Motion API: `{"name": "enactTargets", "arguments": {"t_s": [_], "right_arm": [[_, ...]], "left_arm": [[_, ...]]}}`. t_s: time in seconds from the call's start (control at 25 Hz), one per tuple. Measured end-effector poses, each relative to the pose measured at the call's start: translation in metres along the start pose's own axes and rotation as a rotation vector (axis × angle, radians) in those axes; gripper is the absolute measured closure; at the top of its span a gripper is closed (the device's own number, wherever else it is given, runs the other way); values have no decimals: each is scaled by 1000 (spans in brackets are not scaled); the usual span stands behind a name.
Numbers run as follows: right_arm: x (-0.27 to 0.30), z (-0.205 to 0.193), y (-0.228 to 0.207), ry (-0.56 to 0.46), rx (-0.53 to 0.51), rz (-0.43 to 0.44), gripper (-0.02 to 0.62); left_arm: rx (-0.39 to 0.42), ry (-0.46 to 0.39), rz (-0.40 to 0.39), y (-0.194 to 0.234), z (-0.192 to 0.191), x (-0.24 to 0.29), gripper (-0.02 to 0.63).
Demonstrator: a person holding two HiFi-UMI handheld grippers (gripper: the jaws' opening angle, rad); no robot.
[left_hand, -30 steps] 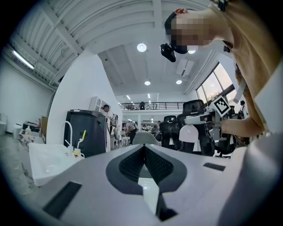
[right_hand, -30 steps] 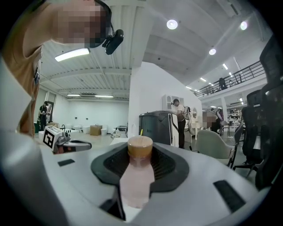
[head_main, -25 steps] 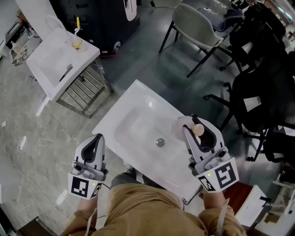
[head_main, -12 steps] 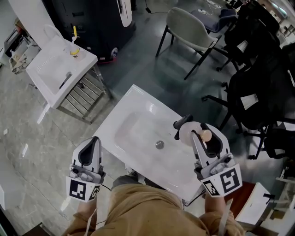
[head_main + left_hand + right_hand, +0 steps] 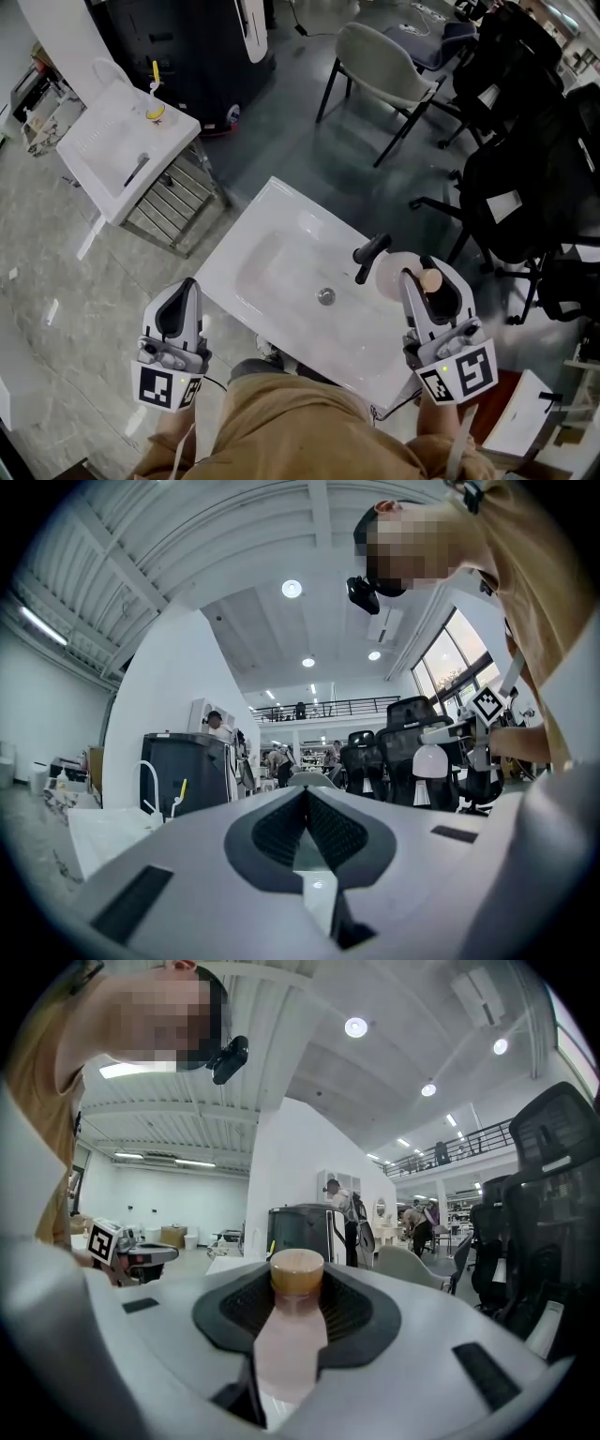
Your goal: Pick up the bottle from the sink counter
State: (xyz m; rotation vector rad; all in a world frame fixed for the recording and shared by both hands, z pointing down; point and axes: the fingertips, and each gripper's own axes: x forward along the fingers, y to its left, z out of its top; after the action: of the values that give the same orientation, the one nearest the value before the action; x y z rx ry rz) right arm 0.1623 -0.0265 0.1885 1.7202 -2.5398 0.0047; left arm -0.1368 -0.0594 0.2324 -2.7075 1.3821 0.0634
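— Where's the pink bottle (image 5: pixel 292 1330)?
— Clamped between the right tongs (image 5: pixel 427 277), its tan cap (image 5: pixel 296 1271) at their tips; the sink faucet (image 5: pixel 368 255) sits just left of them. Left tongs (image 5: pixel 183 292) are closed on nothing.

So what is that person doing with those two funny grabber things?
A person is standing over a white rectangular sink with a gripper in each hand. The right gripper is shut on a pale pink bottle with a round tan cap and holds it beside the black faucet. The left gripper is shut with nothing in it, at the sink's near left edge.
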Motion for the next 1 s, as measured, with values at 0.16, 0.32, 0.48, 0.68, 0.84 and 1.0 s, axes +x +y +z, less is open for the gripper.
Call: {"name": "enactTargets", "arguments": {"t_s": [0.16,0.32,0.48,0.68,0.84,1.0], "right_arm": [[-9,4,0,-6,8,-19,460],[-17,6,-1,-5,7,-35,460],[-21,5,-2,-3,3,-48,461],[-24,8,-2,-11,3,-48,461],[-26,9,-2,-16,5,-44,461],[-26,9,-3,-18,3,-38,461]], "left_arm": [[8,-9,7,1,8,-6,607],[12,-18,15,3,13,-9,607],[13,-19,18,2,15,-12,607],[16,-23,21,-1,18,-14,607],[16,-24,24,-4,18,-17,607],[20,-22,31,-5,18,-18,607]]}}
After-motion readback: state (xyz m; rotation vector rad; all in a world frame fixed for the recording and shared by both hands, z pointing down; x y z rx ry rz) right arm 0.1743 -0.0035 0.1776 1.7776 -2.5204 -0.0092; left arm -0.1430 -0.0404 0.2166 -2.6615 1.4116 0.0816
